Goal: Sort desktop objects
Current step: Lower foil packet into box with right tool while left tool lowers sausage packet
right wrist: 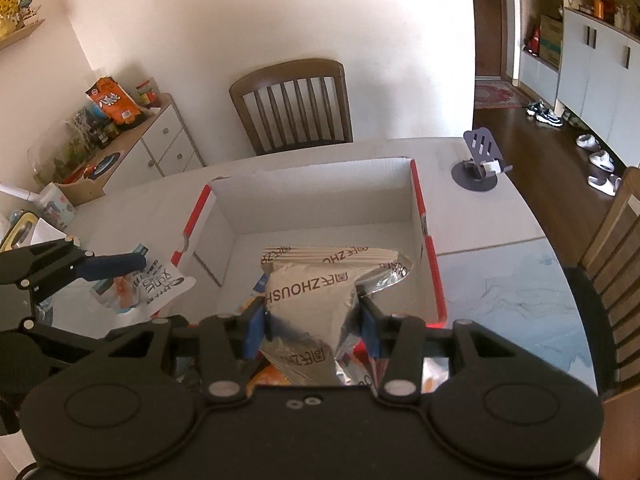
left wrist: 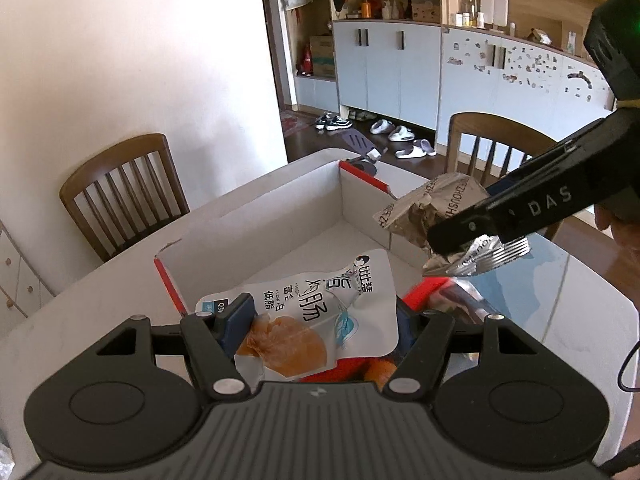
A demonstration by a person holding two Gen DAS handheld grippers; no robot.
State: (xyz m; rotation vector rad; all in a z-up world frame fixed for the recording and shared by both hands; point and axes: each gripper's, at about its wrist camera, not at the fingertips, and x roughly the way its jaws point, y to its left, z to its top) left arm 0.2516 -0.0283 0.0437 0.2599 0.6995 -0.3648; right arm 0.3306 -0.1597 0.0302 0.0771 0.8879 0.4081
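While each gripper's jaws clamp a snack packet (left wrist: 316, 312), the box (right wrist: 312, 196) sits below.

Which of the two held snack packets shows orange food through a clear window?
The white packet in the left gripper; the right gripper's packet is opaque grey-beige foil.

You are working in bright daylight; both views are well exposed and mostly sharp. The pale wall (right wrist: 240, 20) is near washed out, and the cabinet doors (left wrist: 380, 68) in the left wrist view look bluish-white. A glossy patch of the table (left wrist: 560, 280) throws back soft glare from the right side of that view. The inside of the cardboard box (right wrist: 320, 200) is evenly lit with only faint shadow along its walls. The fisheye lens bends the shelves and chair backs near the edges, and the corners fall to black. The gripper bodies close to each lens look dark and show little detail.
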